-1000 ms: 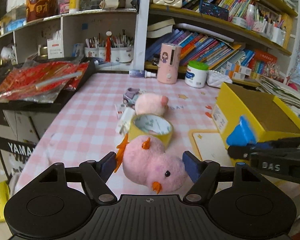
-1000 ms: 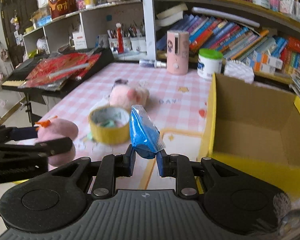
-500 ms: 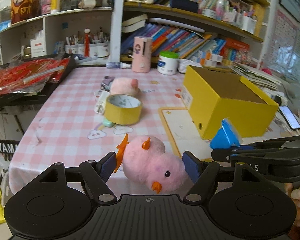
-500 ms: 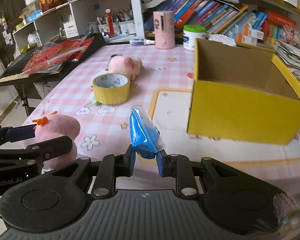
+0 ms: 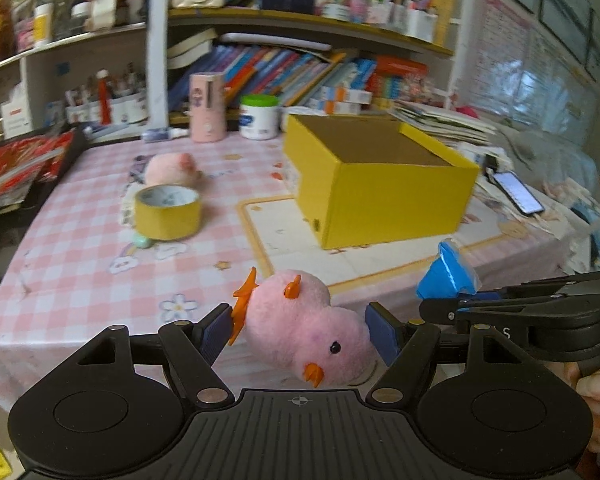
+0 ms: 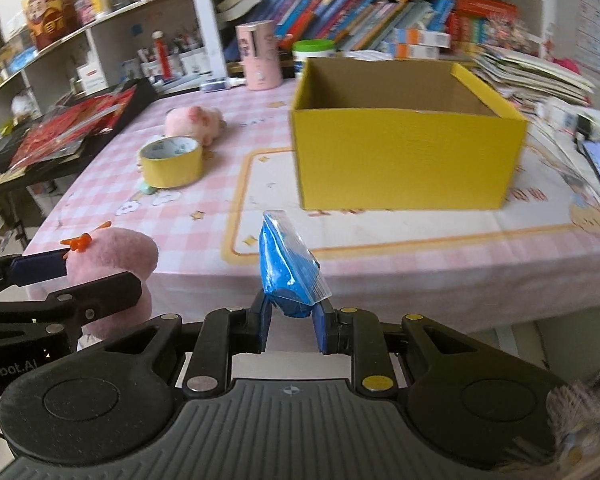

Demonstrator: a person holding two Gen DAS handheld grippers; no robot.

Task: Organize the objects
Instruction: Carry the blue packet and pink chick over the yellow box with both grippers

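My left gripper (image 5: 300,330) is shut on a pink plush chick (image 5: 304,328) with orange feet and beak, held in the air off the table's front edge. My right gripper (image 6: 291,320) is shut on a blue plastic packet (image 6: 286,264), also off the front edge. Each gripper shows in the other's view: the chick (image 6: 112,260) at the left, the packet (image 5: 448,274) at the right. An open yellow cardboard box (image 6: 404,136) stands on the pink checked table (image 6: 188,216), ahead and slightly right; its inside looks empty.
A yellow tape roll (image 5: 167,210) and a second pink plush (image 5: 170,168) lie on the table's left part. A pink cylinder (image 5: 208,106) and a white jar (image 5: 259,116) stand at the back. A phone (image 5: 518,196) lies right of the box. Bookshelves behind.
Both grippers have pulled back from the table and swung right with their objects. The yellow box and the tape roll now look farther away.
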